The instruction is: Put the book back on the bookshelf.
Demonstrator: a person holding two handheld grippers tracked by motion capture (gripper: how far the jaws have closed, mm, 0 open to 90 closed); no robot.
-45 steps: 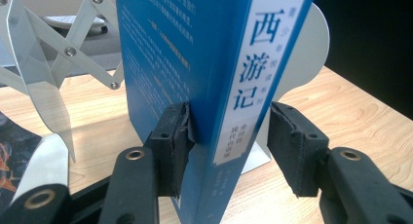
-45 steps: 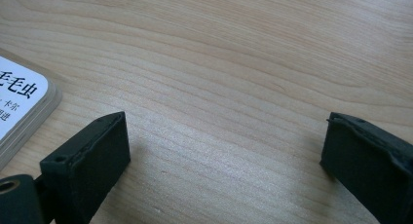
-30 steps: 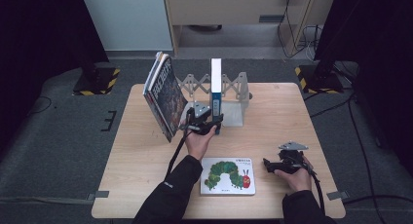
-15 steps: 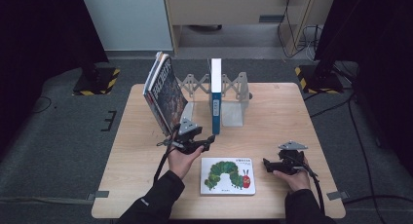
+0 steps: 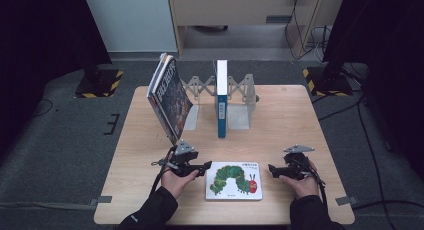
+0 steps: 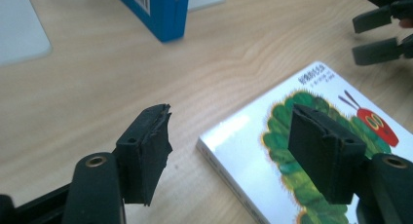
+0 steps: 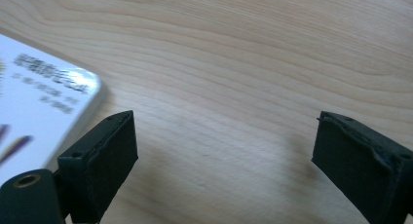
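the picture book [image 5: 234, 180] with the green caterpillar on its cover lies flat on the desk [image 5: 295, 120] at the near edge, at 6 o'clock from the blue book [image 5: 221, 98] that stands upright in the metal rack [image 5: 240, 97]. a second, darker book [image 5: 169, 96] leans at the rack's left end, at about 10 o'clock from the picture book.

the left tongs [image 5: 204, 166] sit just beside the book's left edge, at its 9 o'clock, with the jaws spread; in the left gripper view one jaw hangs over the bare wood and the other over the cover's corner. the right tongs [image 5: 271, 168] rest at the book's 3 o'clock, a little apart from it, jaws also spread wide and holding nothing.

the likely trouble is the grip. the book is thin and lies flush on the wood, so a jaw may slide over the glossy cover instead of getting under the edge, and simply push the book toward the right tongs. if lifted by one corner, it could sag, swing and slip out. carried to the rack carelessly, it might knock the upright blue book over.
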